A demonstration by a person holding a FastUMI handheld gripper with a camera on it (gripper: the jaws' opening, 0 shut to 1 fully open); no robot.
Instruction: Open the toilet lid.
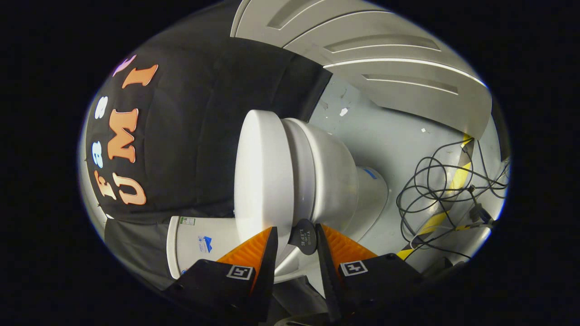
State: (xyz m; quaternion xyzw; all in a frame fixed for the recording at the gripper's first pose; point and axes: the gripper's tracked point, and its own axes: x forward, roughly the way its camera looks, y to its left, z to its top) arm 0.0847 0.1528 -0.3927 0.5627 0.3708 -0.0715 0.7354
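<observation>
Looking along your tongs (297, 244), you see the two fingers a little apart, with a small dark round tab (304, 236) sitting between them at the rim of the white toilet lid (260, 174). The lid lies against the toilet bowl (331, 176). Black cables (435, 190) tangle on the floor (385, 136) beyond.

Your gripper (295, 246) had two ribbed, wedge-shaped fingers on black blocky mounts, each carrying a square black-and-white marker tag.
</observation>
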